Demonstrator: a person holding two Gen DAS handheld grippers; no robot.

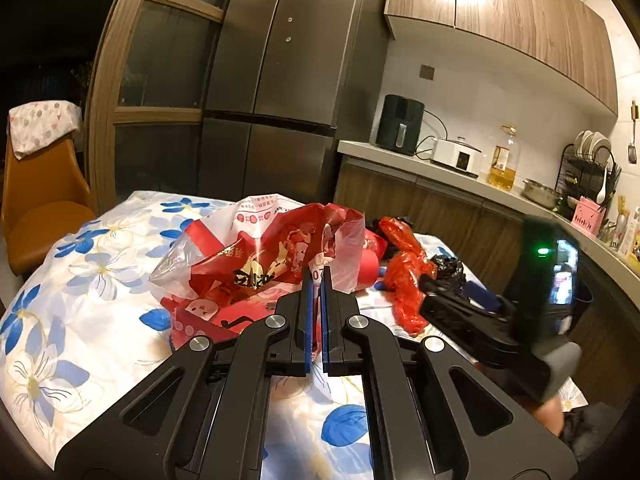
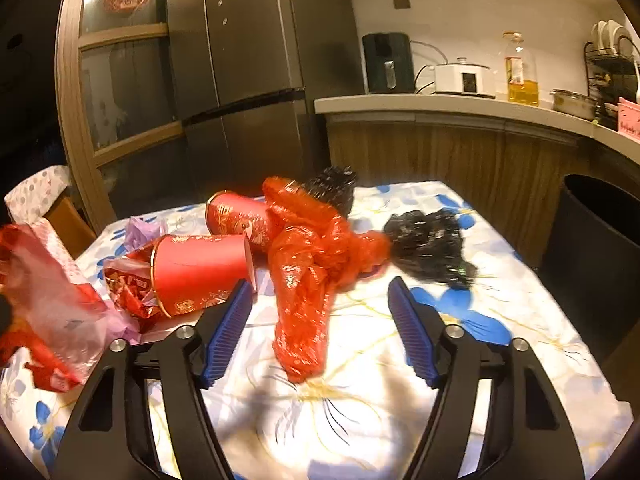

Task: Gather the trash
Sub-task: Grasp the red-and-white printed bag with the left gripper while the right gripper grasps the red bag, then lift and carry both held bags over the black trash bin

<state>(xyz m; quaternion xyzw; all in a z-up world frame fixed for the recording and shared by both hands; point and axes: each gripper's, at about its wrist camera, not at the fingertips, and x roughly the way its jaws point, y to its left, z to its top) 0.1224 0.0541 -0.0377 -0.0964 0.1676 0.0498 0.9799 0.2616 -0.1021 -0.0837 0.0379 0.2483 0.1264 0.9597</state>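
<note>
On the table's floral cloth (image 1: 80,280) a clear and red printed plastic bag (image 1: 260,264) stands open with red wrappers inside. My left gripper (image 1: 318,278) is shut on its near rim; the same bag (image 2: 48,304) shows at the left of the right wrist view. A crumpled red plastic bag (image 2: 308,280) lies lengthwise between the blue pads of my right gripper (image 2: 319,283), which is open and not touching it. Two red paper cups (image 2: 200,272) (image 2: 240,216) lie on their sides to the left. Two black bags (image 2: 428,244) (image 2: 332,188) lie beyond. From the left wrist view my right gripper (image 1: 452,292) reaches in over the red bag (image 1: 404,276).
A black trash bin (image 2: 592,264) stands off the table's right edge. A purple scrap (image 2: 146,228) lies behind the cups. Behind the table are a dark fridge (image 1: 280,80) and a counter (image 1: 440,164) with appliances and an oil bottle. An orange chair (image 1: 36,216) stands at the left.
</note>
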